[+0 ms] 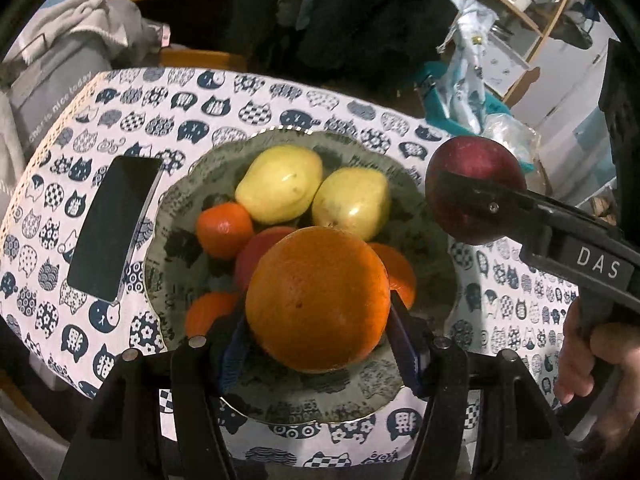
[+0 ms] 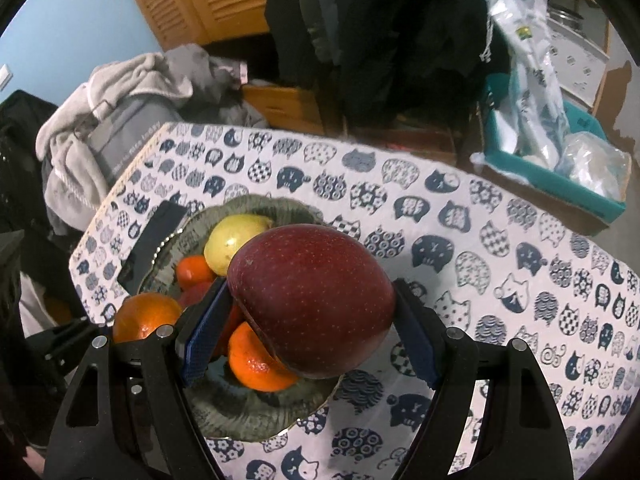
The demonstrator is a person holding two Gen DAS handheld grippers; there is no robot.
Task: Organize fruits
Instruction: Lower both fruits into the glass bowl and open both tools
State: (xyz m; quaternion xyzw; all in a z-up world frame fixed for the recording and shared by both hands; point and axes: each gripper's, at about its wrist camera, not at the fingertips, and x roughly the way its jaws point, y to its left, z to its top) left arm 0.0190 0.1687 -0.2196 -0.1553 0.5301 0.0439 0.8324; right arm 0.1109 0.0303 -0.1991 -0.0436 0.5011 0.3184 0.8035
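My left gripper point(image 1: 318, 320) is shut on a large orange point(image 1: 318, 300) and holds it above the grey-green bowl point(image 1: 176, 204). The bowl holds two yellow pears point(image 1: 280, 184), small tangerines point(image 1: 224, 230) and a red fruit partly hidden under the orange. My right gripper point(image 2: 312, 312) is shut on a dark red apple point(image 2: 312, 300), held above the bowl's right rim point(image 2: 256, 412). In the left wrist view the apple point(image 1: 476, 188) hangs right of the bowl. The large orange point(image 2: 146, 316) shows at the left in the right wrist view.
A black phone point(image 1: 114, 224) lies left of the bowl on the cat-print tablecloth point(image 1: 360, 112). A teal bin point(image 2: 548, 176) with plastic bags stands beyond the table at right. Grey clothes point(image 2: 120, 128) are piled at the back left.
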